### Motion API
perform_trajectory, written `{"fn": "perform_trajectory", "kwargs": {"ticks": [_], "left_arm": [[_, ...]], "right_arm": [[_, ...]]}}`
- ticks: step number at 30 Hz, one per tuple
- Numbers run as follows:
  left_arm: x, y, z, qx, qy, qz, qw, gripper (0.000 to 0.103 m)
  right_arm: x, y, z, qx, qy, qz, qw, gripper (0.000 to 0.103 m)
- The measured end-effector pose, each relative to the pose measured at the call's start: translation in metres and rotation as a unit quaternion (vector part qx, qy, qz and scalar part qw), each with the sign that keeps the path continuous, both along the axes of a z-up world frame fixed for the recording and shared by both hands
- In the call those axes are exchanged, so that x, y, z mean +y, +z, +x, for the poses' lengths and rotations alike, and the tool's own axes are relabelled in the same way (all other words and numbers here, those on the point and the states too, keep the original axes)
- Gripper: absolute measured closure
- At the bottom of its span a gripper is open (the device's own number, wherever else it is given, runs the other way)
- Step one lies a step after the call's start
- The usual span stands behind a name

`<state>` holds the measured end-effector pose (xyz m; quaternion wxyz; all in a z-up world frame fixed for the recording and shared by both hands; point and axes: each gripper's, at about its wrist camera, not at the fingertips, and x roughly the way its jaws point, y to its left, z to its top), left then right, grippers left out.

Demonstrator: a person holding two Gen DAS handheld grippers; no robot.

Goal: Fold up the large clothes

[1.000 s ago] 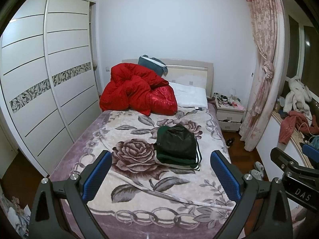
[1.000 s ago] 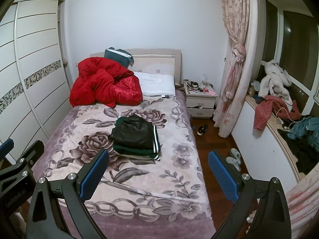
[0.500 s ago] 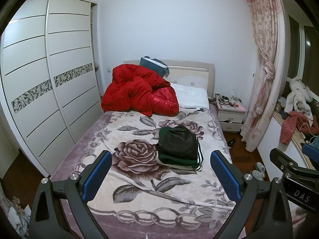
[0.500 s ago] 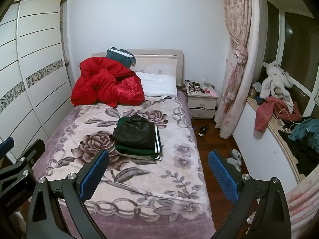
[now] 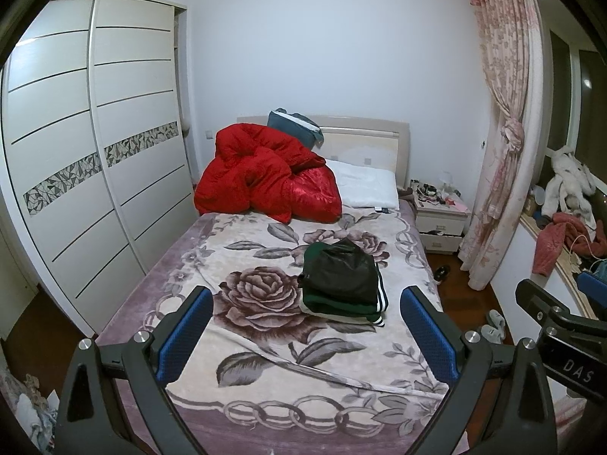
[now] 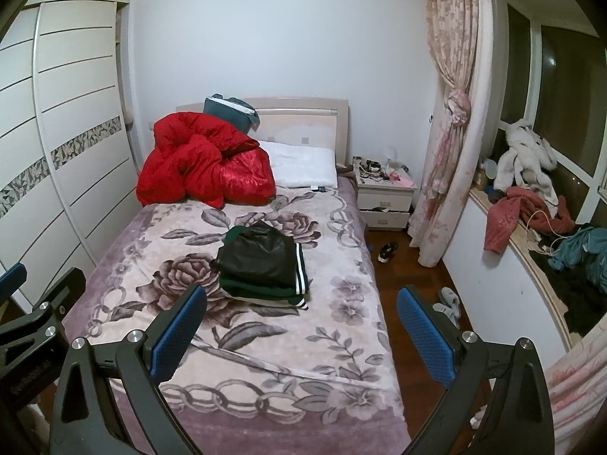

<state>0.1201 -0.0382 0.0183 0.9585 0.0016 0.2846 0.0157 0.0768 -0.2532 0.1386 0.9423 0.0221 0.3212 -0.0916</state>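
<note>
A folded dark green and black garment (image 5: 343,282) (image 6: 263,261) with white stripes lies in a neat stack on the flowered blanket (image 5: 265,341) (image 6: 246,341), near the middle of the bed. My left gripper (image 5: 305,331) is open with nothing between its blue pads, held back over the foot of the bed. My right gripper (image 6: 301,331) is also open and holds nothing, to the right of the left one over the bed's right side. Both are well short of the garment.
A red quilt (image 5: 261,178) is bunched at the head of the bed beside a white pillow (image 5: 364,187). A white wardrobe (image 5: 76,174) lines the left. A nightstand (image 6: 385,197), a pink curtain (image 6: 451,121) and a window ledge with loose clothes (image 6: 531,216) are on the right; shoes lie on the floor.
Both grippers have drawn back slightly from the bed and tilted up a little; the garment sits a little lower in both views. Both stay open.
</note>
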Motion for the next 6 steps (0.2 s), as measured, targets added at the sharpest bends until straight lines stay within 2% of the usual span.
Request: {"fn": "perform_trajectory", "kwargs": {"ticks": [6], "left_arm": [[0.0043, 0.0008, -0.0036, -0.004, 0.005, 0.001, 1.0000, 0.002]], "right_arm": [[0.0002, -0.0012, -0.0033, 0.000, -0.001, 0.001, 1.000, 0.001]]}}
